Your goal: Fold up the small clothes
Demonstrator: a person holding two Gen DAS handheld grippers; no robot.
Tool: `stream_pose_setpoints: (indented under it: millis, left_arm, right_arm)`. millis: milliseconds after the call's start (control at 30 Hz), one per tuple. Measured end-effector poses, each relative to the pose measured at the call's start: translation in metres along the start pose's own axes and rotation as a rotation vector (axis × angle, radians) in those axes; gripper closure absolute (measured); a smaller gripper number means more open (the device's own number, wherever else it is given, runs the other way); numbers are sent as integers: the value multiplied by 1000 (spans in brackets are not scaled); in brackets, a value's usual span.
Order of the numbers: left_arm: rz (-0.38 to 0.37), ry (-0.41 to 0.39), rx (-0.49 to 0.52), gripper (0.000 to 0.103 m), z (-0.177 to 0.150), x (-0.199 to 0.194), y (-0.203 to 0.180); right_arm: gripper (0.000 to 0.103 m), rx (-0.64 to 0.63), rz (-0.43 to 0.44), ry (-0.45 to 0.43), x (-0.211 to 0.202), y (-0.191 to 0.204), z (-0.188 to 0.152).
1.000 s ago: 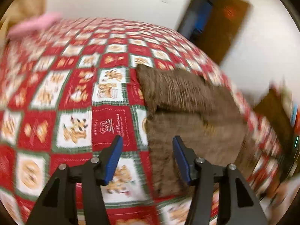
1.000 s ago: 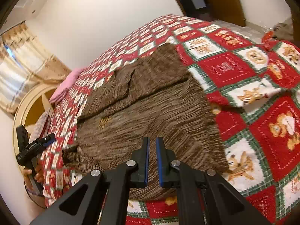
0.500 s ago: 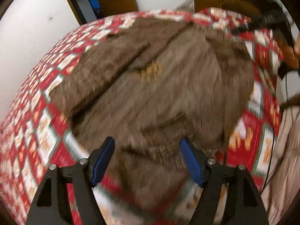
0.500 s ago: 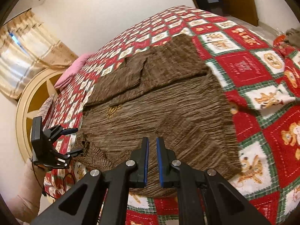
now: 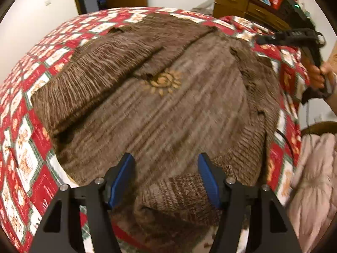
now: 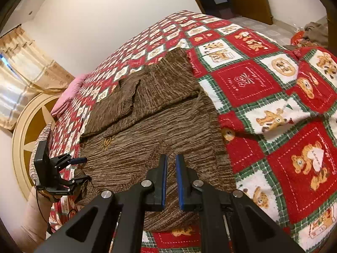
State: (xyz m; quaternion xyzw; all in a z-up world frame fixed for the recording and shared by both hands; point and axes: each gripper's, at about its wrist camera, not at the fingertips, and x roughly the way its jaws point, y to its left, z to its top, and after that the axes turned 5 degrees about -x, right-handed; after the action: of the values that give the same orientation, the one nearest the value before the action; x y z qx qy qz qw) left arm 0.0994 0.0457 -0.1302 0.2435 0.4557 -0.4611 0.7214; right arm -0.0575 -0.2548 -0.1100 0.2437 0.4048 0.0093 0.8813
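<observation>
brown sweater [image 5: 168, 109] spread on bed [image 6: 273, 84], one sleeve already folded across; left gripper [image 5: 166, 175] swung in over cuff end since second ago, jaws just narrowing but not pinching, probably lining up grab, bit blurry; right gripper [image 6: 171, 181] jaws nearly shut, holding nothing; no containers around

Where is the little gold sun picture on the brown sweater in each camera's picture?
Left wrist view: the gold sun emblem sits just above the picture's middle, on the brown sweater, right where a folded-over part ends.
Right wrist view: the same emblem is small, left of centre, near the sweater's left side.
Shared landmark: the red, white and green bear-patterned quilt under the sweater shows in both.
</observation>
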Motion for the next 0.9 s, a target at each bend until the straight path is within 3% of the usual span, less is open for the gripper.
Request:
stream_pose_setpoints:
  millis: [233, 333, 533, 600, 667, 733, 767, 900]
  left_arm:
    - [-72, -70, 24, 37, -8, -35, 3]
    - [-79, -69, 101, 30, -10, -47, -5]
    - [-46, 99, 156, 29, 0, -2, -7]
    - [-90, 79, 136, 30, 0, 2, -6]
    - [-129, 54, 110, 47, -2, 1, -7]
    - [-160, 17, 99, 74, -10, -3, -12]
    - [-173, 4, 95, 80, -13, -7, -14]
    - [-162, -61, 43, 83, -31, -16, -23]
  right_arm:
    - [94, -37, 5, 16, 4, 6, 1]
    - [94, -48, 6, 22, 5, 7, 1]
    - [94, -18, 16, 35, 11, 5, 0]
    - [94, -19, 15, 37, 10, 6, -1]
    - [94, -29, -4, 36, 8, 5, -2]
    - [94, -32, -21, 33, 5, 1, -2]
    - [94, -32, -23, 32, 4, -1, -2]
    - [94, -108, -23, 78, 16, 2, 2]
